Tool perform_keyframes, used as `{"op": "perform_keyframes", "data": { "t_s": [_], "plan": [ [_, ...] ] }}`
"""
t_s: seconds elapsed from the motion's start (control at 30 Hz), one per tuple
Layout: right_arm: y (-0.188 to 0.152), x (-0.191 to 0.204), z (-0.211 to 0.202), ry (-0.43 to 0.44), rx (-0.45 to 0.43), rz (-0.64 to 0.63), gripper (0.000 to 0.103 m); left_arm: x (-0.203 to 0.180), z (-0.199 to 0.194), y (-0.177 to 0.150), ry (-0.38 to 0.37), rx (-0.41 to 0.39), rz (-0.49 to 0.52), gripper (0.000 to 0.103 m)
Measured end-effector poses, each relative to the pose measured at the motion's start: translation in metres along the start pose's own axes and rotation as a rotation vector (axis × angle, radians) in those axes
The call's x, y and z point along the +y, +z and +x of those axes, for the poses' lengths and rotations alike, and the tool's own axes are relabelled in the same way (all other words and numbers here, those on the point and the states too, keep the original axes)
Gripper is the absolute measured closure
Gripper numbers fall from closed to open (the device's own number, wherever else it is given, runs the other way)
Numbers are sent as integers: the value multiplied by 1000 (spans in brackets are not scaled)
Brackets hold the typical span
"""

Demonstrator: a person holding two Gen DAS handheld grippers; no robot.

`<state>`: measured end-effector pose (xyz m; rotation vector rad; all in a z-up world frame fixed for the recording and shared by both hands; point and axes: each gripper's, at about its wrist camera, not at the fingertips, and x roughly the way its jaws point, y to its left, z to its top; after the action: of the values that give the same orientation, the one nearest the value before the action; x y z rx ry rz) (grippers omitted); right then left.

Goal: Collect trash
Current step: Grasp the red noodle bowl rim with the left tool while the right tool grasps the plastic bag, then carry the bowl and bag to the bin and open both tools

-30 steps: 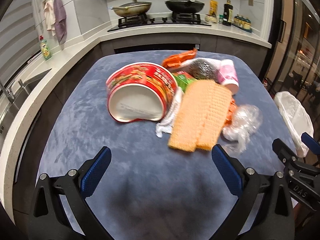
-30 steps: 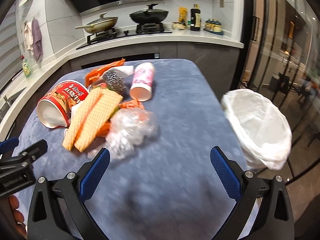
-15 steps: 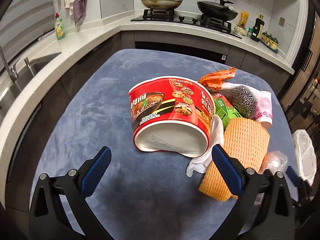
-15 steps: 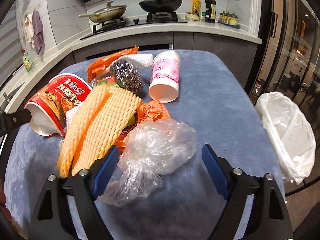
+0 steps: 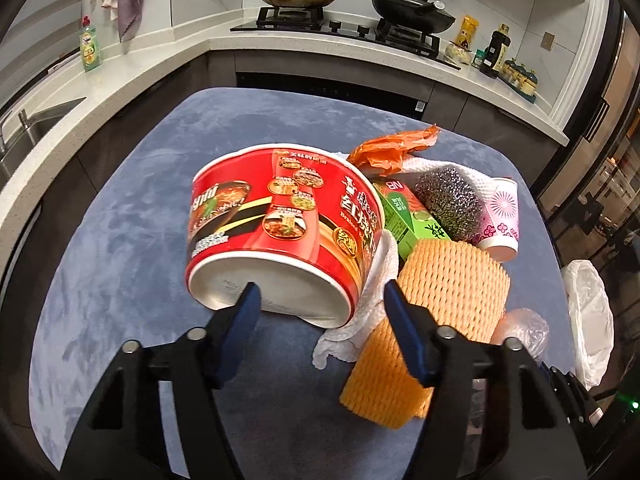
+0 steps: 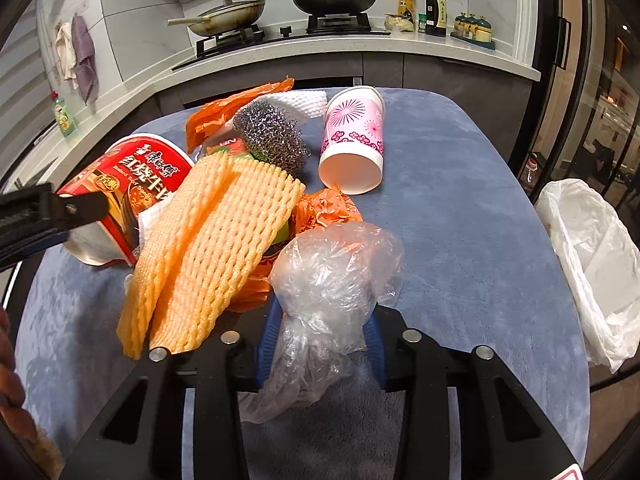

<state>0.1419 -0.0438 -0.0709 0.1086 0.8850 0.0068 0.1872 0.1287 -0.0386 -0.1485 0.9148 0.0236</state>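
Observation:
A heap of trash lies on the blue-covered table (image 6: 460, 220). My right gripper (image 6: 320, 340) is closing, and its blue pads squeeze the neck of a crumpled clear plastic bag (image 6: 332, 268). My left gripper (image 5: 320, 300) is also closing, just in front of the tipped red noodle cup (image 5: 280, 216); its left finger overlaps the cup's white base and no pad visibly presses. An orange foam net (image 5: 440, 292) lies right of the cup. Behind are a green carton (image 5: 404, 216), a steel scourer (image 6: 272, 136) and a pink paper cup (image 6: 354, 140) on its side.
A bin lined with a white bag (image 6: 588, 248) stands off the table's right edge. An orange wrapper (image 5: 392, 148) and a white paper towel (image 5: 340, 340) lie in the heap. A counter with a stove (image 5: 340, 24) curves behind, with a sink at left.
Both grippers have come forward and down to the heap and narrowed. The right one went from wide open to closing around the clear bag; the left one now stands at the noodle cup.

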Motion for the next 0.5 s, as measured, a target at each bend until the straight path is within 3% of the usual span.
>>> {"op": "perform_keyframes", "data": {
  "t_s": [0.1, 0.2, 0.23, 0.5],
  "plan": [
    [0, -1, -4, 15, -1, 10, 69, -2, 7, -1, 2, 17, 6, 71],
    [0, -3, -8, 24, -3, 13, 70, -2, 7, -3, -18, 13, -2, 83],
    [0, -4, -9, 25, -6, 14, 70, -3, 5, -3, -19, 5, 4, 93],
    [2, -9, -36, 29, -59, 17, 72, -3, -16, -2, -40, -37, 19, 96]
  ]
}}
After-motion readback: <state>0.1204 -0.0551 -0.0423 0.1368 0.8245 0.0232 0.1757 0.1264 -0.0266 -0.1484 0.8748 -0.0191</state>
